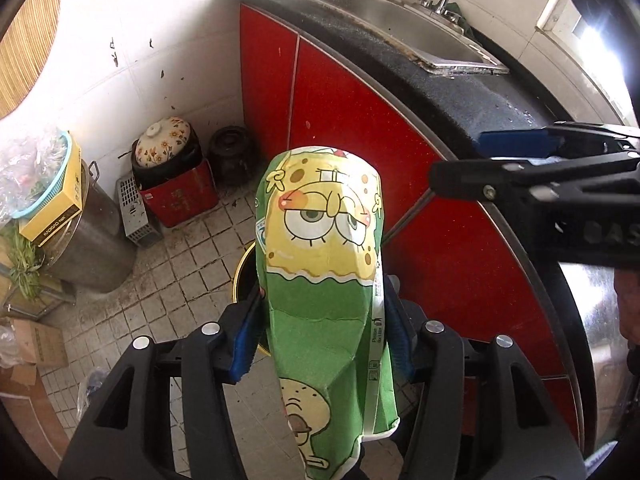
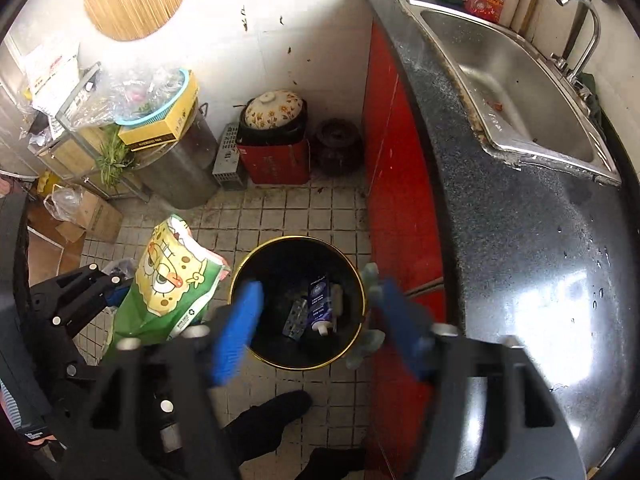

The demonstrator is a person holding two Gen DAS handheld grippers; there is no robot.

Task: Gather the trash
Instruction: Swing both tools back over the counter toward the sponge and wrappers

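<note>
Left tool [image 1: 322,340], its blue pads pressed against both sides of a crumpled green and yellow cartoon-printed paper cup [image 1: 324,280], has a firm pinch on that piece of trash, with the cup's closed base pointing away from the camera and its white rim nearest the lens. In the right wrist view the cup [image 2: 168,280] sits at about nine o'clock from the round black bin with a gold rim [image 2: 298,304], near its edge but not yet over the opening. Right tool [image 2: 316,328] hangs above the bin with its blue pads spread wide and nothing between them; it looks blurred, so its exact height over the rim is hard to judge. Inside the bin lie a dark blue tube with a white cap [image 2: 318,304] and a small silvery packet [image 2: 295,316]. To do this drop well, I would carry the cup sideways toward three o'clock until its whole length is over the dark opening, keeping it clear of the gold rim, and only then part the pads. The crushed paper may cling to one pad, so a full opening is the safer release. The red cabinet front [image 2: 396,208] stands just beside the bin at three o'clock, under the speckled dark surface [image 2: 480,200], so the right tool should stay out of the cup's path.
</note>
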